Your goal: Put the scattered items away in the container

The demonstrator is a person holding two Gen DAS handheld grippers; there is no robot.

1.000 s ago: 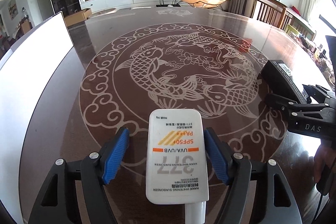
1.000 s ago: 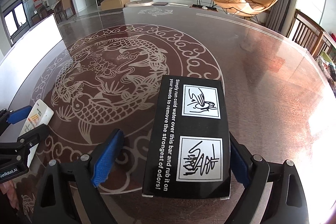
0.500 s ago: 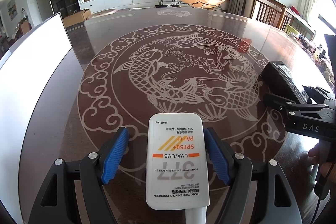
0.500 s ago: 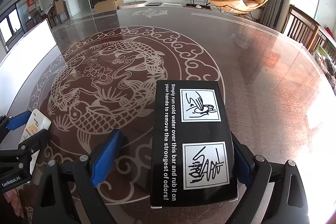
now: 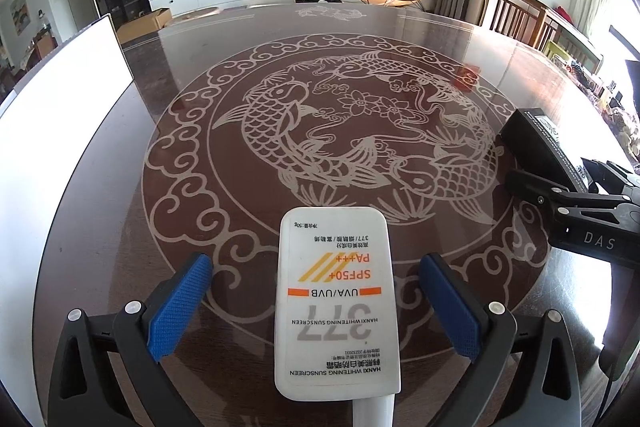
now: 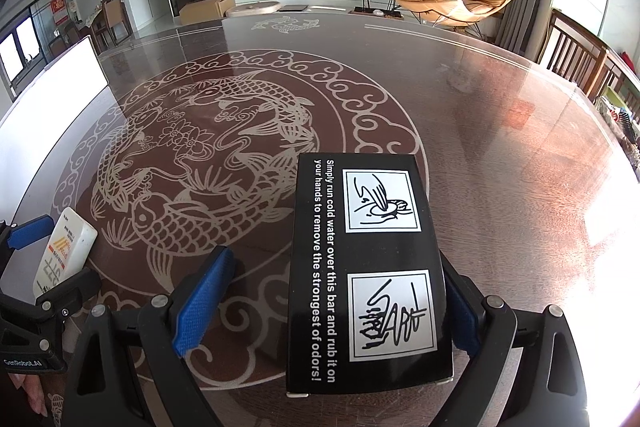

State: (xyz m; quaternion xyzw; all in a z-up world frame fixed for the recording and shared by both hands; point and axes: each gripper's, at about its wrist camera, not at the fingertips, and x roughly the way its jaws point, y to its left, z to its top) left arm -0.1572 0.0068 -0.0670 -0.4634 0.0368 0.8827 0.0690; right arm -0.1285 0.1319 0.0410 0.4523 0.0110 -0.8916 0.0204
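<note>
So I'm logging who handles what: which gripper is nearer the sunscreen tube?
Left. The left gripper straddles the sunscreen tube, fingers open on either side. The right gripper is off to its right, around the black box.

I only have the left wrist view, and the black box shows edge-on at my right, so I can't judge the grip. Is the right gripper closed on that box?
Observer: No. In the right wrist view the right gripper is open around the black box. Its left finger stands clear of the box's side, with bare table in the gap.
Operator: And the other finger?
Observer: The right finger sits close beside the box's far side. Most of its pad is hidden, so I cannot tell if it touches.
Operator: Which face is up?
Observer: The printed one: white text about removing odors, beside two hand pictograms.
</note>
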